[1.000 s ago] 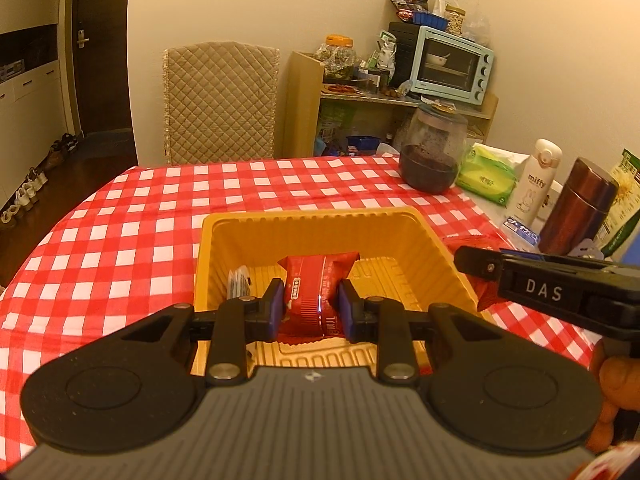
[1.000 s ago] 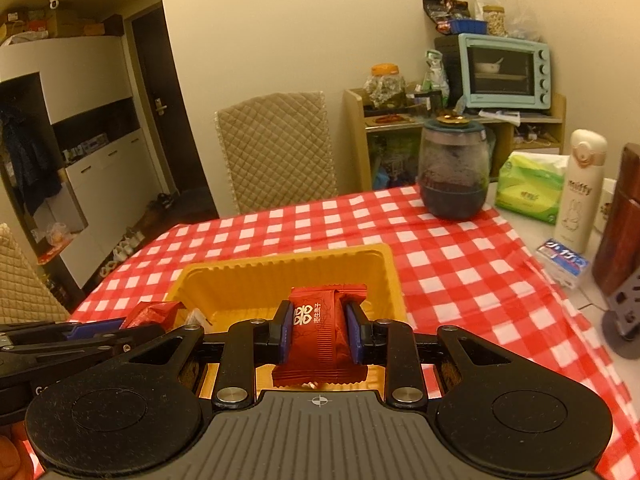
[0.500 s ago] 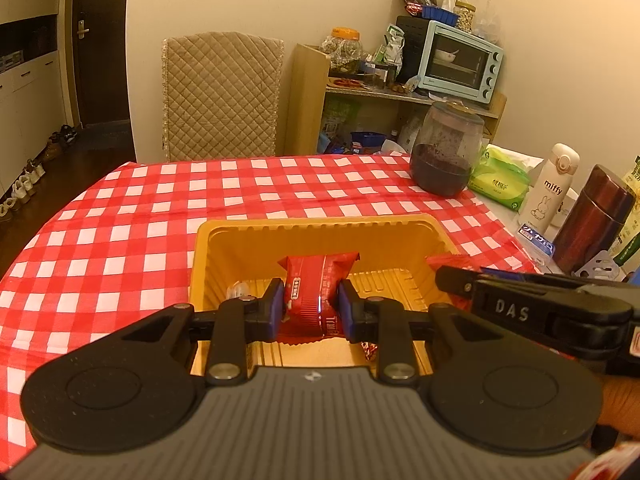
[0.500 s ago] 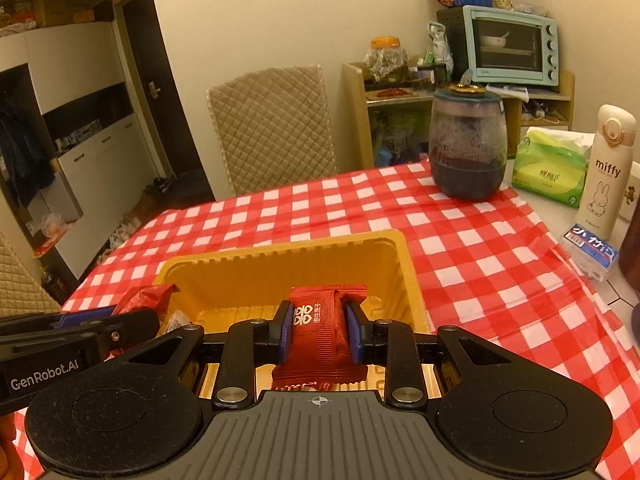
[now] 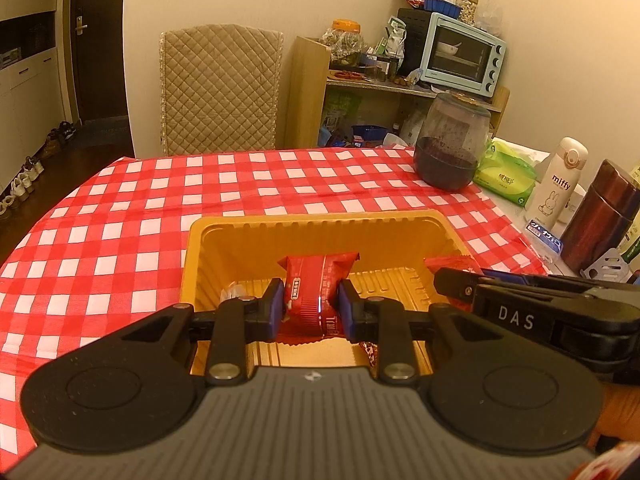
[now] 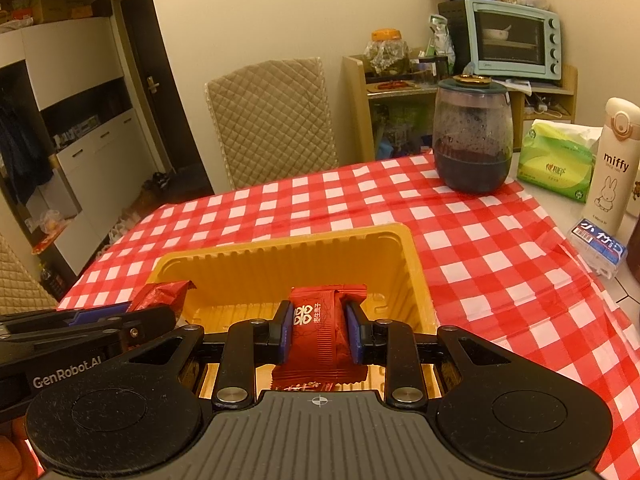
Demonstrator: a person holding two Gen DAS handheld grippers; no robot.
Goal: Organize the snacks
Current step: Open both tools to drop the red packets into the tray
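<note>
A yellow plastic tray [image 5: 312,236] [image 6: 288,264] sits on the red-checked tablecloth. My left gripper [image 5: 310,308] is shut on a red snack packet [image 5: 316,288] and holds it over the tray's near part. My right gripper [image 6: 318,330] is shut on another red snack packet [image 6: 320,336], also above the tray. Each gripper shows in the other's view: the right gripper [image 5: 456,280] comes in from the right with its packet [image 5: 450,264], the left gripper [image 6: 160,316] from the left with its packet [image 6: 160,294]. A small clear-wrapped piece [image 5: 232,292] lies in the tray's left corner.
A dark glass jar [image 5: 450,144] [image 6: 472,140], a green tissue pack [image 6: 556,158], a white miffy bottle [image 6: 614,164], a small blue box [image 6: 598,246] and a brown flask [image 5: 600,216] stand at the table's right. A quilted chair [image 5: 218,88] is behind the table.
Both grippers have moved forward and down over the tray with their packets still gripped; the tray and jar look nearer. The right gripper's tip now reaches above the tray's right side.
</note>
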